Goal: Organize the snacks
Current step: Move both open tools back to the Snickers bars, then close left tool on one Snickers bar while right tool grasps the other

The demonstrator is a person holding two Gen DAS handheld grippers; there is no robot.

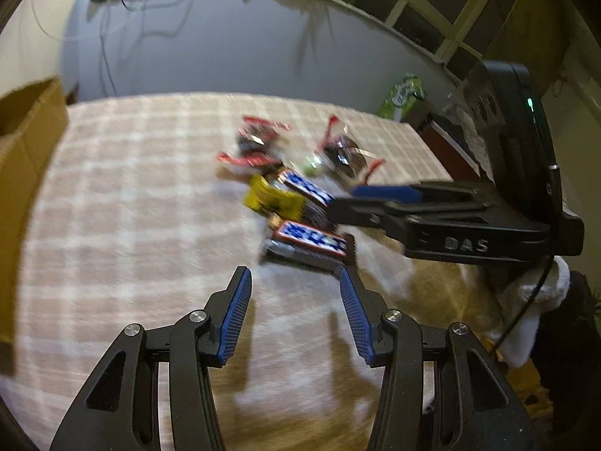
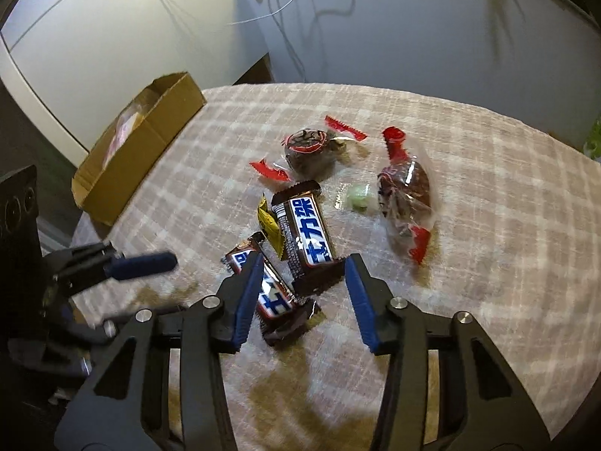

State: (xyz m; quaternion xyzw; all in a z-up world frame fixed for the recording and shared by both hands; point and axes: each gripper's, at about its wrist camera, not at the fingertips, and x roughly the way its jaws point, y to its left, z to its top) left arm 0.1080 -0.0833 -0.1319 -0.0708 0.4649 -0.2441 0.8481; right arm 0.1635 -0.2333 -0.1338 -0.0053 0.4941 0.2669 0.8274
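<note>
Black right gripper [image 2: 303,263] with blue ribbed pads stands part open, gripping nothing; its pads straddle the near end of a brown chocolate bar with a blue-and-white label [image 2: 304,231], a second such bar [image 2: 263,285] at its 7 o'clock. Beyond, at 12 o'clock, wrapped dark cakes [image 2: 310,150] lie on the checked pink cloth [image 2: 488,206]. An open cardboard box [image 2: 139,150] sits at 10 o'clock. Left gripper [image 1: 295,276] hangs part open and empty, the bars at its 12 o'clock.
</note>
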